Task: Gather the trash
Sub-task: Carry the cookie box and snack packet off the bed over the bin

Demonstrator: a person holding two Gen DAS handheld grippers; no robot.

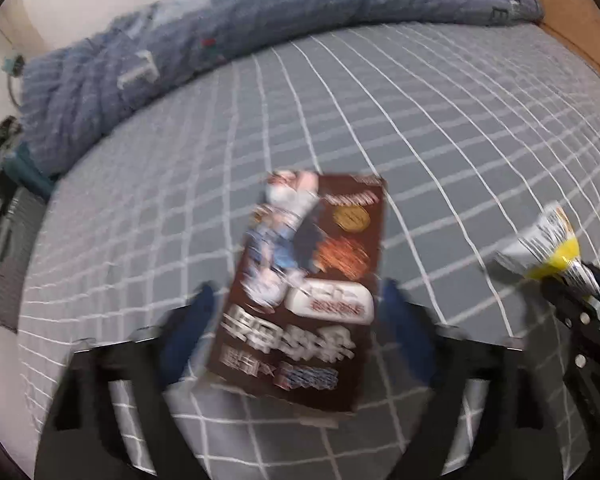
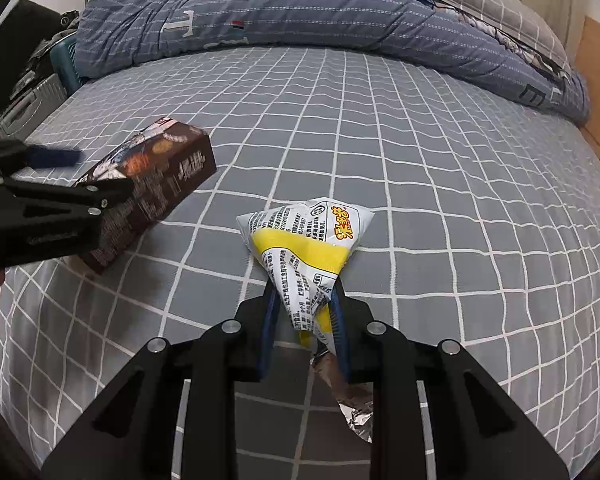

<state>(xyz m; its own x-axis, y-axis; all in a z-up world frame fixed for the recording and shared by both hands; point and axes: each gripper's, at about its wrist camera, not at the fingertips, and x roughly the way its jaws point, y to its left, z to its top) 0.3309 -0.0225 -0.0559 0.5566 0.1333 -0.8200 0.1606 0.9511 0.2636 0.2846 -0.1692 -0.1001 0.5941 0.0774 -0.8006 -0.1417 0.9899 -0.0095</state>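
Black plastic and blue pads frame the nearest view: the right hand-held gripper [image 2: 305, 316] is clenching the crumpled neck of a white-and-yellow snack wrapper [image 2: 306, 236], its jaws nearly closed on the foil. The wrapper's silver torn end is trailing back between the fingers, while its printed body is fanning out over the grey checked bed sheet [image 2: 420, 184].

To its left, the left hand-held gripper [image 1: 296, 320] is standing spread wide, its blue-padded fingers [image 1: 194, 320] flanking the near end of a brown snack box [image 1: 304, 288] that is lying on the sheet. Motion blur is smearing that view, so it is hard to tell whether either pad is touching the cardboard, and the box lettering is unreadable.

Farther back, a blue striped quilt [image 2: 260, 12] is lying bunched along the bed's far side. Dark objects beyond the left edge of the bed are cut off and hard to make out.
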